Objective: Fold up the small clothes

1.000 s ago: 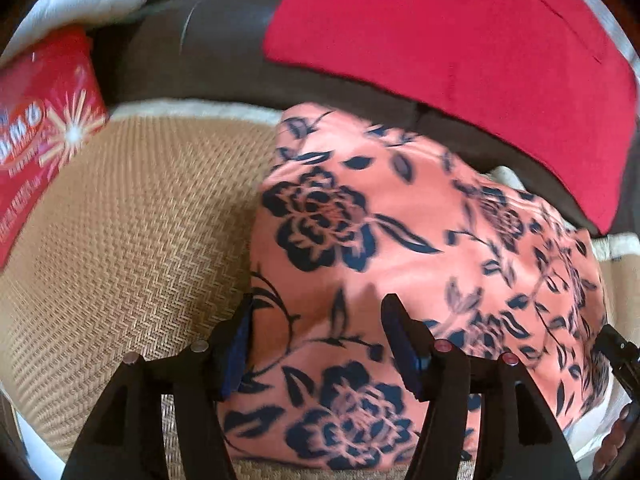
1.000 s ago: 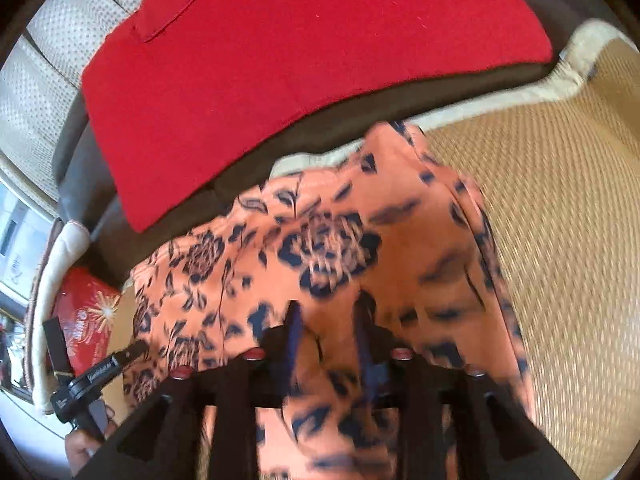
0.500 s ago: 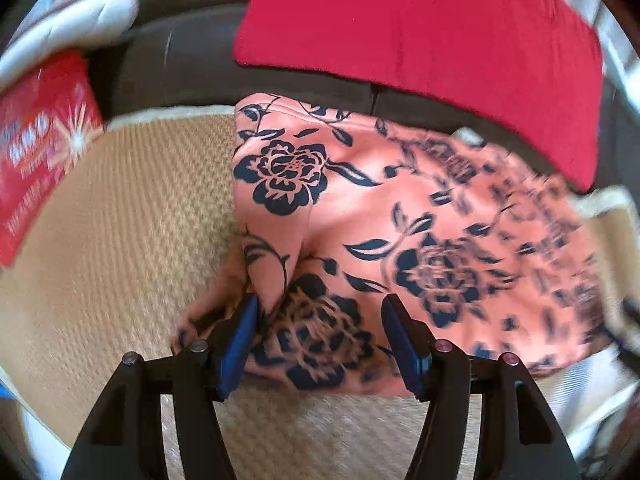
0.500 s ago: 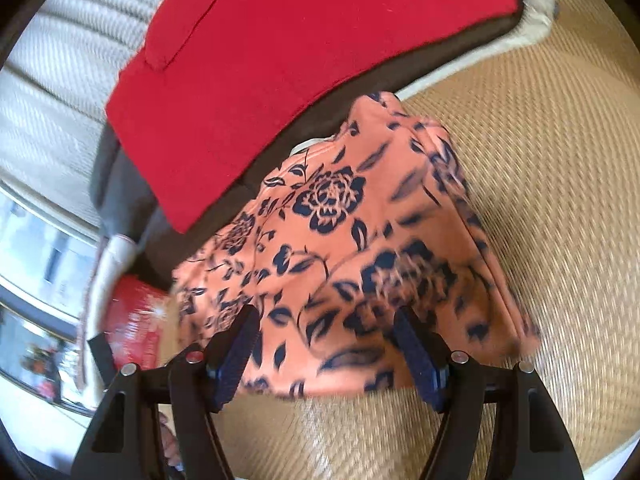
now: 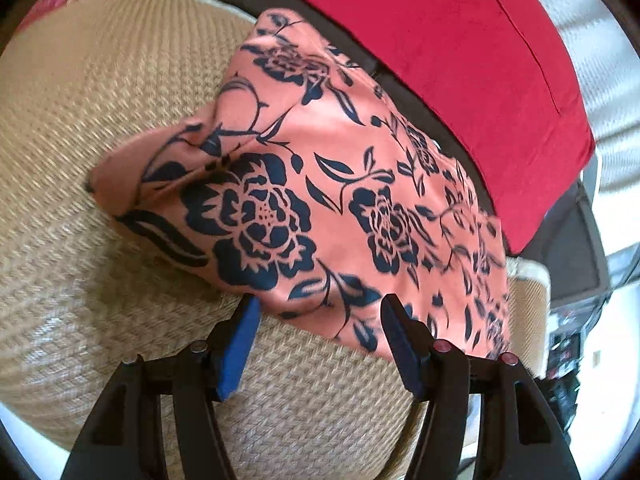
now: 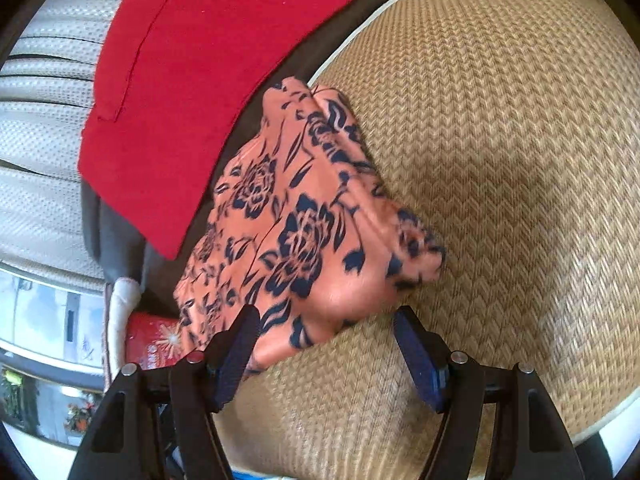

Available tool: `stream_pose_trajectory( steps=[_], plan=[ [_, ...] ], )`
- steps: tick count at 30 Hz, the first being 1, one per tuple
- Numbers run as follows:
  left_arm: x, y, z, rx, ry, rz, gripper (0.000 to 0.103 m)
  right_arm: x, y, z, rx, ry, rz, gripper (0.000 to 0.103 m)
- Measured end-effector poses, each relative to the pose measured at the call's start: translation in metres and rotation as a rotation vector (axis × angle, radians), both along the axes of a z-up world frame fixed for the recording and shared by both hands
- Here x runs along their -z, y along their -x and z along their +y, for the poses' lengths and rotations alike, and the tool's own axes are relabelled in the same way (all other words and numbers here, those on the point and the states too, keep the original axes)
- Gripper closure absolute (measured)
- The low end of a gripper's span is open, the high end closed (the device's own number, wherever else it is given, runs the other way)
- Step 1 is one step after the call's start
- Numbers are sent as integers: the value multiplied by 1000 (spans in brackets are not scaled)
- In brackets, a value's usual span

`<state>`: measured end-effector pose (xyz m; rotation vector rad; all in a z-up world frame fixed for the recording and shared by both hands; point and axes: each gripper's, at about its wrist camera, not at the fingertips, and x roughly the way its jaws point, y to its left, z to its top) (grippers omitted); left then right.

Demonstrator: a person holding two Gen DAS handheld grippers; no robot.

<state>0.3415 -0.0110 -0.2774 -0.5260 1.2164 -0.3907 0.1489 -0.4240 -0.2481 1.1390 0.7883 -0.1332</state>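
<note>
Woven mat (image 5: pixel 80 128) carries the folded floral garment (image 5: pixel 320 184) at frame centre. Soft, limp, light cloth; best pinched at its near edge. Left gripper (image 5: pixel 318 322) and right gripper (image 6: pixel 326 332) are spread, nothing held.

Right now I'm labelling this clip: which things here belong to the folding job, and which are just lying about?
Part of the job:
- floral garment, folded on the woven mat
- left gripper, open
- right gripper, open

Just lying about:
- red cushion
- red printed box
</note>
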Motion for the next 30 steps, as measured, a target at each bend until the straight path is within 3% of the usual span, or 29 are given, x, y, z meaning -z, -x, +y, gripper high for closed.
stream_pose_trajectory(
  steps=[6,9,10,12,14,16,21,30],
  plan=[
    [9,-16,-1,-96,41,4,52,8,-32,-5,11,-10,-48,30],
    [11,-19,-6,-122,18,-16,67,7,-46,-4,36,23,-75,33],
    [13,-20,-9,-127,8,-20,69,7,-50,-3,42,34,-82,38],
    [16,-20,-12,-136,2,-23,77,9,-56,-4,59,69,-57,80],
    [18,-20,-17,-134,-14,-25,82,18,-58,-7,83,41,-42,88],
    [19,-17,-20,-123,-25,-23,87,13,-57,-5,90,80,-37,90],
    [17,2,-23,-78,-62,-32,92,-15,-50,18,58,306,-30,92],
    [15,69,-40,52,-132,-46,92,-16,12,21,46,379,14,92]
  ],
)
